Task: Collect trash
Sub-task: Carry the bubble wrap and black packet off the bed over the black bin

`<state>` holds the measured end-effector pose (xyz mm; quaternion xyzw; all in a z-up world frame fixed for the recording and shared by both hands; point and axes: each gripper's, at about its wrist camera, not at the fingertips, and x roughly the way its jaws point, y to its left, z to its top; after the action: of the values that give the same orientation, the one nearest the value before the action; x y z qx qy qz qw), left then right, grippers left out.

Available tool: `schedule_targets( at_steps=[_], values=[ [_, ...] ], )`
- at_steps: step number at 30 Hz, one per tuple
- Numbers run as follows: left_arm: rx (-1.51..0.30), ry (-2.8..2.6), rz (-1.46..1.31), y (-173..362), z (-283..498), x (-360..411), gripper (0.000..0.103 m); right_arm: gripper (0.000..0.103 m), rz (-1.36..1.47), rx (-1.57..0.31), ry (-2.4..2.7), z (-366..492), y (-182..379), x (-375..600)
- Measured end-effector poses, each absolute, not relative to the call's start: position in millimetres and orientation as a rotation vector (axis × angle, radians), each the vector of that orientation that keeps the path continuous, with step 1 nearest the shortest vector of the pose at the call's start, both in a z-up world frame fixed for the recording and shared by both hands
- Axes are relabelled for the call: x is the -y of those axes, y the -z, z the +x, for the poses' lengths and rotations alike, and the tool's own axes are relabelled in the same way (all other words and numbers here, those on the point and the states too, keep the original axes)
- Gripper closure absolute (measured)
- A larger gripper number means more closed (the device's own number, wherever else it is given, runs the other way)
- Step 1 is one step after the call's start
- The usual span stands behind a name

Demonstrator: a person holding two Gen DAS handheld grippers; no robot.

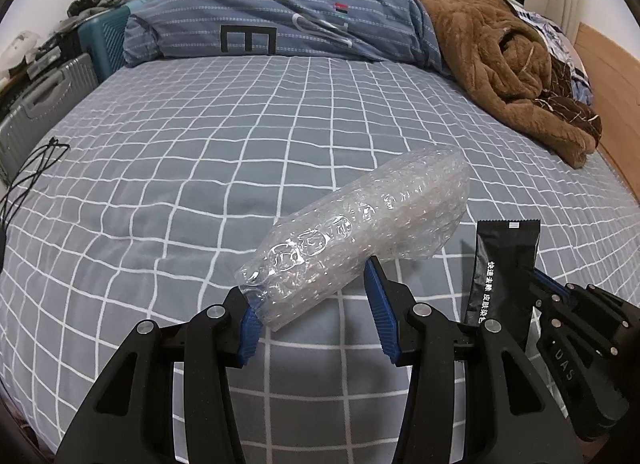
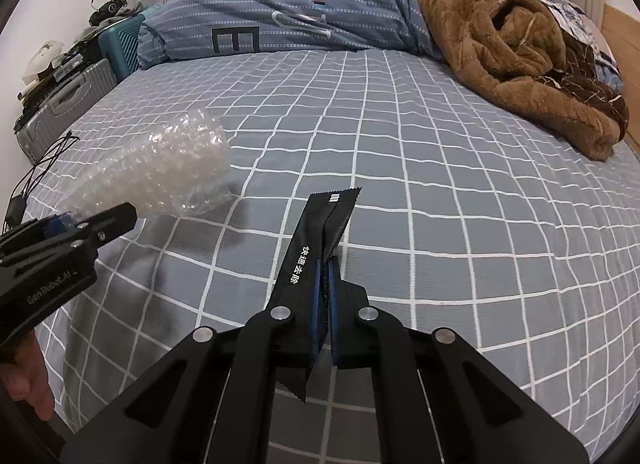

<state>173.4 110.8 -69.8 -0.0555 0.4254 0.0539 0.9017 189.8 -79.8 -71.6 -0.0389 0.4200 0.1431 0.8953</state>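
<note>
My right gripper (image 2: 325, 264) is clamped flat on a black sachet (image 2: 316, 240) with white printed characters, its blue pads pinched together with the foil between them. The sachet sticks up past the fingertips, its serrated top edge above the bed, and its lower torn end hangs below the jaws. From my left wrist camera the same sachet (image 1: 504, 264) stands upright at the right edge, held in that gripper (image 1: 532, 276).

My left gripper (image 1: 316, 296) holds a roll of clear bubble wrap (image 1: 360, 232) at its narrow crumpled end. The left blue pad presses into the wrap; the right pad sits against its other side, the jaws about half spread around it. The roll juts forward and up, off the bedsheet (image 1: 200, 143), which is grey with a white grid.

At the far side of the bed lie a blue striped duvet (image 1: 280, 11) and a brown fleece blanket (image 1: 504, 63). Left of the bed stand a grey suitcase (image 1: 44, 111) and a teal suitcase (image 1: 104, 39), and a black cable (image 1: 36, 167) trails onto the sheet's edge.
</note>
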Motion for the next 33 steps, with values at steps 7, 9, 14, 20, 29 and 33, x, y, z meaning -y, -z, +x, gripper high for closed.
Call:
schedule_targets(
  at_steps=[7,9,14,20,29,33],
  values=[
    [-0.877,-0.107,-0.121,68,162,-103,0.057,0.100,-0.095,-0.853,-0.291,176,65,87],
    [-0.875,-0.107,-0.121,67,158,-100,0.057,0.100,-0.101,-0.847,-0.287,172,62,91],
    [-0.868,-0.096,-0.124,63,148,-93,0.057,0.100,-0.115,-0.837,-0.276,162,58,100],
    [-0.861,-0.085,-0.123,59,136,-81,0.057,0.100,-0.127,-0.827,-0.265,147,52,114],
    [-0.862,-0.070,-0.120,57,110,-66,0.057,0.100,-0.104,-0.820,-0.255,121,40,137],
    [-0.865,-0.063,-0.115,58,96,-60,0.057,0.100,-0.102,-0.813,-0.254,107,35,141]
  ],
)
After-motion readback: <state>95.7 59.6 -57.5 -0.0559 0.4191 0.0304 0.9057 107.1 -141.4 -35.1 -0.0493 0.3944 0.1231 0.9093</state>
